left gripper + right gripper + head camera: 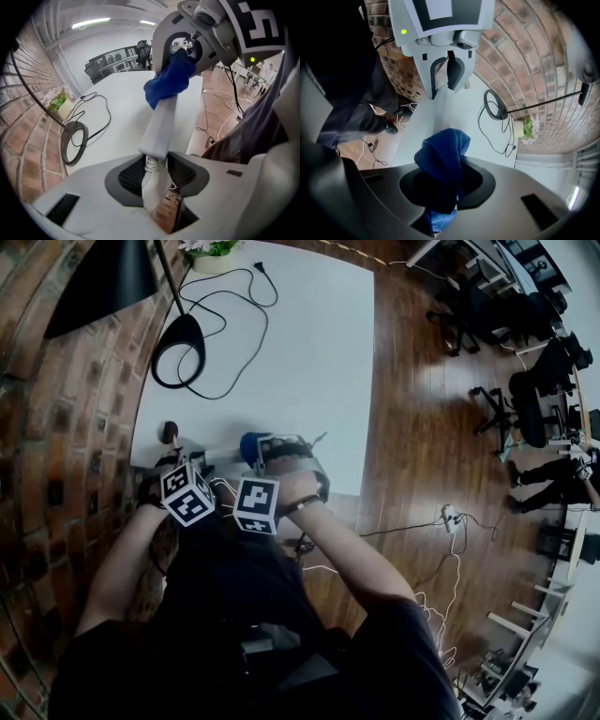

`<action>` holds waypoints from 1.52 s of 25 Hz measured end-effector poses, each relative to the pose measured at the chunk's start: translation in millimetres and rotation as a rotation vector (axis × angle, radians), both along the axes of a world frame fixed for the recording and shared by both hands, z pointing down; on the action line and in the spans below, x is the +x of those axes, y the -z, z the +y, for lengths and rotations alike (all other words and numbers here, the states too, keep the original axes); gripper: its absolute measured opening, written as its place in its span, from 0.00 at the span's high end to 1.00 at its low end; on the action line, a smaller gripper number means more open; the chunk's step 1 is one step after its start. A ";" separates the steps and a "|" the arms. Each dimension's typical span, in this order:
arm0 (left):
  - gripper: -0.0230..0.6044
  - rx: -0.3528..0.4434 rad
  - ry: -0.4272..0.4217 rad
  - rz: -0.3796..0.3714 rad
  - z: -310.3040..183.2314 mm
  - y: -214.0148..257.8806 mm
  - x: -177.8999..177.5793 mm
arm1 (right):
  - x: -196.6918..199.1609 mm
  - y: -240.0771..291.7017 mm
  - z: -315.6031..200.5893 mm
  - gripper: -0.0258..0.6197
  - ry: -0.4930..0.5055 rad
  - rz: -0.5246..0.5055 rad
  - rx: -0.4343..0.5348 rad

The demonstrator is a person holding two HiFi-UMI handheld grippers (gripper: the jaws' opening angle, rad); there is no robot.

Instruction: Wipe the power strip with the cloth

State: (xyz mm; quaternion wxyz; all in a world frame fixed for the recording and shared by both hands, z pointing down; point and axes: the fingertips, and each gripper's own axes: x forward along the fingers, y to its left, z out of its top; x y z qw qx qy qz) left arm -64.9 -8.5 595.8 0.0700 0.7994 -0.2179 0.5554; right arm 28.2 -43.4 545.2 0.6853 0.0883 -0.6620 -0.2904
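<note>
Power strip (161,123) is at the white table (117,124) edge, its cord end clamped in the left gripper (157,171) fingers; the right gripper (442,186) fingers clamp the blue cloth (440,151) against it.

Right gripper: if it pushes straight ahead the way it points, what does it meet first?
Probably the white power strip, right ahead of the blue cloth in its jaws; depth is unclear.

Blue cloth (166,84), light-grey power strip (161,126), white table (119,122), red-brown brick wall (525,56).
</note>
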 end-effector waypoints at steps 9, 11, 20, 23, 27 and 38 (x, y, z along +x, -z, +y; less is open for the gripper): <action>0.71 -0.001 0.006 0.001 1.2 -0.8 -0.1 | -16.4 0.9 3.0 0.86 0.051 0.013 0.034; 0.71 0.000 0.005 0.004 0.1 -1.5 0.6 | -19.5 0.6 2.6 0.86 0.066 0.018 0.044; 0.71 0.002 0.010 0.008 -0.4 -0.1 0.8 | -44.6 1.4 6.4 0.86 0.139 -0.039 0.029; 0.71 0.002 0.018 -0.005 -0.6 0.0 -1.4 | -60.5 2.8 10.1 0.86 0.164 -0.104 0.015; 0.71 0.003 0.028 -0.017 -2.8 9.9 -0.9 | -74.8 2.8 11.7 0.86 0.164 -0.125 0.006; 0.71 -0.004 0.026 -0.006 -2.1 11.3 -0.5 | -98.4 7.0 16.7 0.86 0.186 -0.257 -0.018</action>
